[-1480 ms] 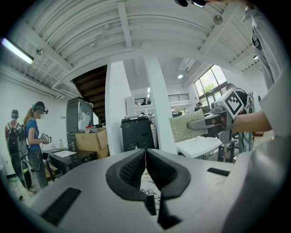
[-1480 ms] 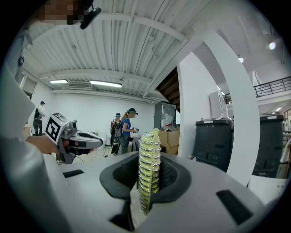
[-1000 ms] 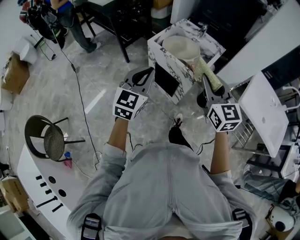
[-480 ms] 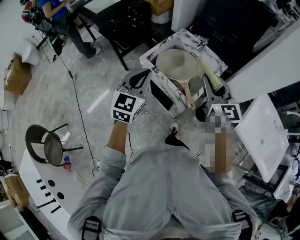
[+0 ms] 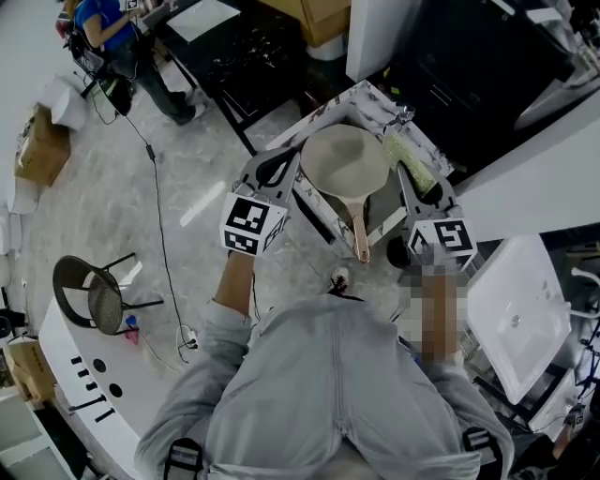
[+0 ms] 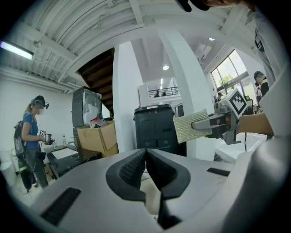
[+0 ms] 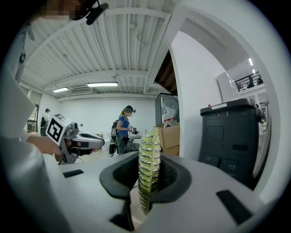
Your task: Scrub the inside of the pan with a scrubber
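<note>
A beige pan (image 5: 343, 159) with a pinkish handle (image 5: 360, 232) pointing toward me rests on a marbled white stand (image 5: 323, 208). My left gripper (image 5: 292, 156) hovers at the pan's left rim; in the left gripper view its jaws (image 6: 145, 151) are shut with nothing between them. At the pan's right side, my right gripper (image 5: 409, 171) is shut on a yellow-green scrubber (image 5: 412, 157), which stands upright between the jaws (image 7: 149, 169). The left gripper view also shows that scrubber (image 6: 188, 127) from the side. My left gripper (image 7: 78, 140) appears in the right gripper view.
A person in a blue shirt (image 5: 105, 28) stands far back left by a black table (image 5: 246, 49). A round chair (image 5: 91, 284) and a floor cable (image 5: 159, 197) lie to the left. A white board (image 5: 516, 323) sits at right. A black bin (image 6: 157, 129) stands ahead.
The stand and pan have come nearer and now lie between the two grippers, with the pan's handle in full sight. The scrubber stays held in my right gripper.
</note>
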A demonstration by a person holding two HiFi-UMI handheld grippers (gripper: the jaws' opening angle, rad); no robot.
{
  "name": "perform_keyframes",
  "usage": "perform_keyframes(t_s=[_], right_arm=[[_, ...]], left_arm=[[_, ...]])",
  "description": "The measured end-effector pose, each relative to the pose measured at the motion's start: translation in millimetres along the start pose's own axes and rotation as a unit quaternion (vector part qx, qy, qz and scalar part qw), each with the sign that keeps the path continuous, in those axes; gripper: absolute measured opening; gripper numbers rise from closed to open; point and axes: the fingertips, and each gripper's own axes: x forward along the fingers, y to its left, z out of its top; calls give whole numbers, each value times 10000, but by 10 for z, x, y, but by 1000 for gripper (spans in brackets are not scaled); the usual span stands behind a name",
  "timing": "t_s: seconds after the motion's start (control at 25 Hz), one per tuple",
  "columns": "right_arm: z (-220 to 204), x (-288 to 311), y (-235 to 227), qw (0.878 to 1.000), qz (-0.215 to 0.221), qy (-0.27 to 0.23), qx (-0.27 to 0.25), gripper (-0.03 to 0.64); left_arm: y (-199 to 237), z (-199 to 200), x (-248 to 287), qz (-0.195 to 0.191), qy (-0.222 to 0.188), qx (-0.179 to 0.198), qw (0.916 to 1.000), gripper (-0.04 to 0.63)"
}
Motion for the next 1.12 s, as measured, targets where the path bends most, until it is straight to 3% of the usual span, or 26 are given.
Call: perform_keyframes(t_s=[0.32, 0.64, 1.12], right_arm=[[-23, 373, -421, 9996, 244, 35, 145, 81], [-138, 615, -532, 9990, 380, 199, 129, 81], [-277, 1006, -494, 9988, -7, 490, 17, 81]], left_arm=[[71, 56, 472, 292, 88, -24, 9995, 23], [128, -50, 618, 501, 194, -133, 9985, 23], [539, -179, 749, 262, 149, -140, 9994, 23]])
